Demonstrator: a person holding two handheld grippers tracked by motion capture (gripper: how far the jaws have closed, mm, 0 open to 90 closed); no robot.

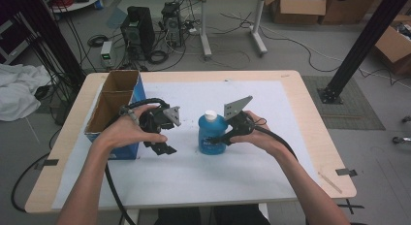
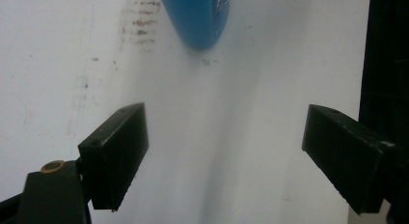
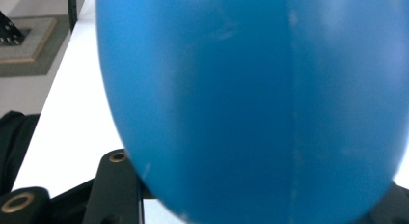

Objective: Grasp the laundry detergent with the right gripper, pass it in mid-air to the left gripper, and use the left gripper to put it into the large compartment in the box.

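Forearms enter from the bottom edge of the high view, one gripper in each hand. Right gripper is clamped on the bottle, with its jaws pressing the bottle's right side. In the right gripper view the blue bottle wall sits directly between the jaws, very close to the lens.

Bottle position: upright on the white sheet near the table's centre, white cap on top.

Left gripper is released: its jaws stand wide apart with nothing between them. It hovers just left of the bottle, apart from it. In the left gripper view the bottle's lower end appears ahead of the jaws, over the stained white sheet.

Behind the left hand stands a box with blue sides, open at the top, at the table's left edge.
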